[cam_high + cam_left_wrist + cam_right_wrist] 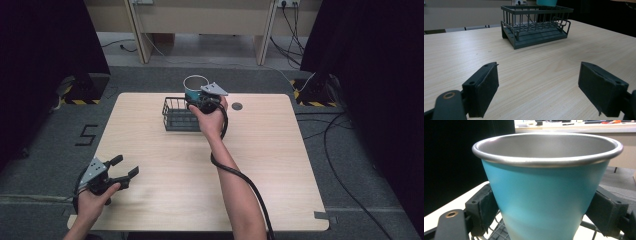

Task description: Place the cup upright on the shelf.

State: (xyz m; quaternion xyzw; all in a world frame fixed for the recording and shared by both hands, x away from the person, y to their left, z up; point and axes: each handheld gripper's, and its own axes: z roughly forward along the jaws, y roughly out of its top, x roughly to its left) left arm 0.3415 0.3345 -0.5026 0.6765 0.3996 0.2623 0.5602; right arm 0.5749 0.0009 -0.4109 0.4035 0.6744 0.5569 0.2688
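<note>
High view: right gripper (196,96) up over the far end of the wire basket (176,118), jaws clamped on a teal metal cup (195,83), held upright, rim up. Likely carried that way for a level descent into the basket, or a lift just clear of it; cannot tell which. Cup above the basket's far right part, off the table (150,165), at the far centre of the scene.

Right gripper view: both black pads (483,205) pressed against the cup's lower wall on opposite sides, below the rolled steel rim; grip low, presumably to leave the mouth free. Inside of the cup bare steel as far as visible, bottom hidden. Basket wires just beneath.

Left gripper view: left gripper (539,87) wide open, nothing between the jaws, low over the table at the near left, aimed at the basket, well apart from it. Probably parked out of the way. Basket empty, ribbed floor bare.
</note>
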